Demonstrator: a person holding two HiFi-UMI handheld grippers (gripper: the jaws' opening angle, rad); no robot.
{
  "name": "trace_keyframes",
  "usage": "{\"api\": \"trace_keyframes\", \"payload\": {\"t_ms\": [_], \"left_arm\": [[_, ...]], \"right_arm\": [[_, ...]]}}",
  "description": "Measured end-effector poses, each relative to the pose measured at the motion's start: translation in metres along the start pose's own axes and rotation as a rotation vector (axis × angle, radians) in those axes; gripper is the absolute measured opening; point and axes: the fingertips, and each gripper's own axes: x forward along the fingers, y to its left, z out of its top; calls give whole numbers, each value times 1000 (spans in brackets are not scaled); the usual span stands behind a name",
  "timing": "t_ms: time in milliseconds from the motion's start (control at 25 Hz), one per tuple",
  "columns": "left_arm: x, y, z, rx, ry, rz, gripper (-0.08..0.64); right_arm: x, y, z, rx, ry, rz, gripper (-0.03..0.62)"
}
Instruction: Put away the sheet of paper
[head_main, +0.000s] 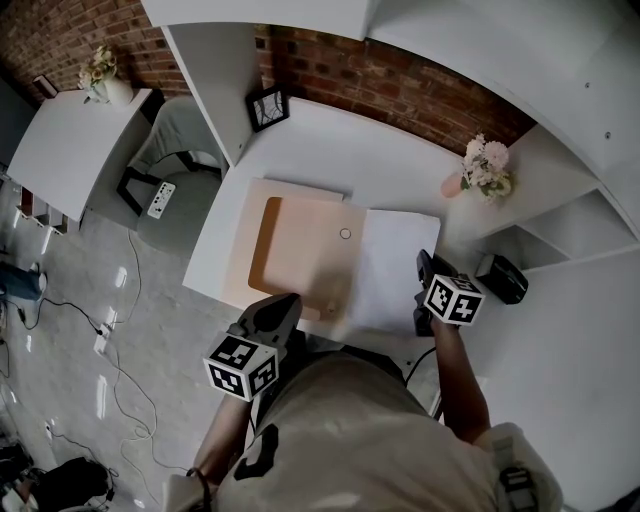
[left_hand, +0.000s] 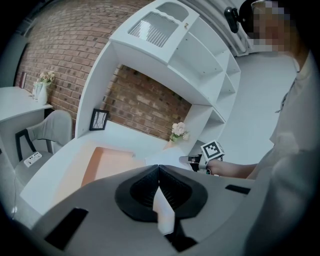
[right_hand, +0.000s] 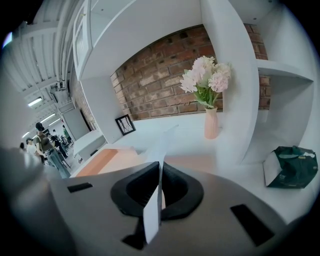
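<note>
A white sheet of paper (head_main: 395, 270) lies over the right half of an open peach folder (head_main: 300, 250) on the white desk (head_main: 330, 140). My left gripper (head_main: 285, 310) is at the folder's near edge, shut on a white corner of the paper (left_hand: 164, 215); its jaws (left_hand: 159, 169) are closed on it. My right gripper (head_main: 428, 285) is at the sheet's right edge. In the right gripper view the paper (right_hand: 152, 210) stands edge-on, pinched between the closed jaws (right_hand: 160, 167), and runs forward over the folder (right_hand: 107, 160).
A pink vase of flowers (head_main: 485, 168) stands at the desk's back right, and a framed picture (head_main: 267, 107) leans at the back left. A dark green pouch (head_main: 500, 277) sits in the shelf nook on the right. A grey chair (head_main: 175, 140) stands left of the desk.
</note>
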Motion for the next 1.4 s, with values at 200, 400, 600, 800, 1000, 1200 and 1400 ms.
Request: {"api": "trace_keyframes", "payload": {"t_ms": [200, 400, 600, 800, 1000, 1200, 1400], "left_arm": [[-1, 3, -1, -1, 3, -11, 15], [-7, 11, -5, -7, 3, -22, 15], [-15, 22, -8, -16, 7, -40, 15], [-22, 35, -11, -12, 13, -58, 15], [-26, 44, -12, -11, 19, -80, 15], [-29, 50, -13, -20, 17, -86, 15], [-30, 54, -14, -32, 11, -84, 15]], "right_arm": [[0, 5, 1, -135, 4, -49, 28], [1, 13, 4, -367, 7, -127, 28], [2, 18, 6, -391, 6, -168, 28], [2, 27, 6, -372, -4, -186, 28], [0, 42, 9, -345, -19, -179, 28], [-1, 55, 10, -305, -27, -149, 28], [-1, 62, 12, -310, -21, -135, 28]]}}
